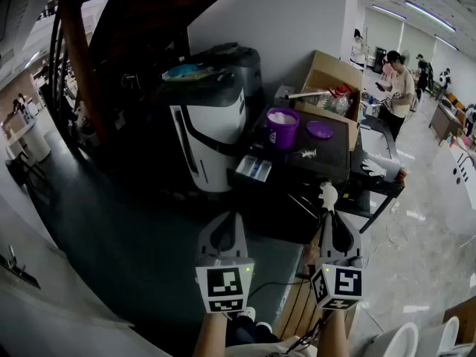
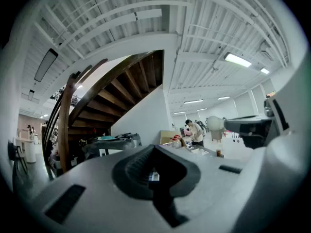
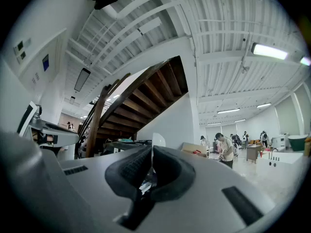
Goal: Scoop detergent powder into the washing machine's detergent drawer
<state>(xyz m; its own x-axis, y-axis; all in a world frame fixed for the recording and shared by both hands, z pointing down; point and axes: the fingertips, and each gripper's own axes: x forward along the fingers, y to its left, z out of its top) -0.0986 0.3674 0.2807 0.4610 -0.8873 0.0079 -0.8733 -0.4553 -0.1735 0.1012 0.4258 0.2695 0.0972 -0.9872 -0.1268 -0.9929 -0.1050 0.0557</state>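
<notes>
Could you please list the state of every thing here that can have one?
detergent drawer: pulled out, open.
purple tub: lid off, white powder inside.
purple lid: off, lying beside the purple tub.
cardboard box: open.
left gripper: shut, empty.
right gripper: shut on the white scoop.

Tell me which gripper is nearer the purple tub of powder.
Right, by a little. The right gripper, holding a white scoop, is below the purple tub and slightly right of it. The left gripper is farther left, below the open drawer.
</notes>
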